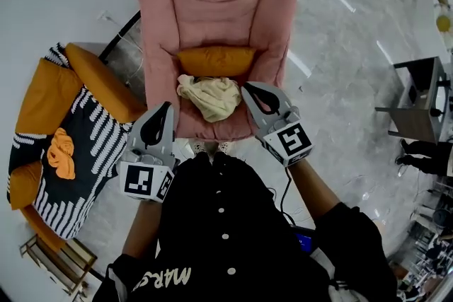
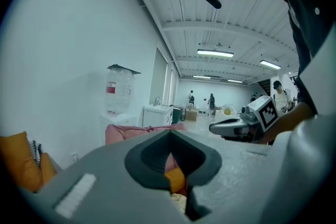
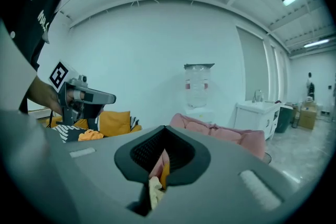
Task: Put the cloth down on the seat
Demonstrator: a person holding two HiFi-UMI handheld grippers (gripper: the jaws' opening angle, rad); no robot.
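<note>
both left claw and right claw closed together, empty; cloth on seat at 12 o'clock; placing seems done, withdraw.

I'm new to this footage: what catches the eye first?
A pink armchair fills the middle, a crumpled cream cloth on its seat before an orange cushion. The left claw and right claw, both shut and empty, flank the cloth. A striped sofa stands at the left.

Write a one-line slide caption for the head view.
Cream cloth crumpled on pink armchair seat by orange cushion, shut left gripper and right gripper flanking it.
</note>
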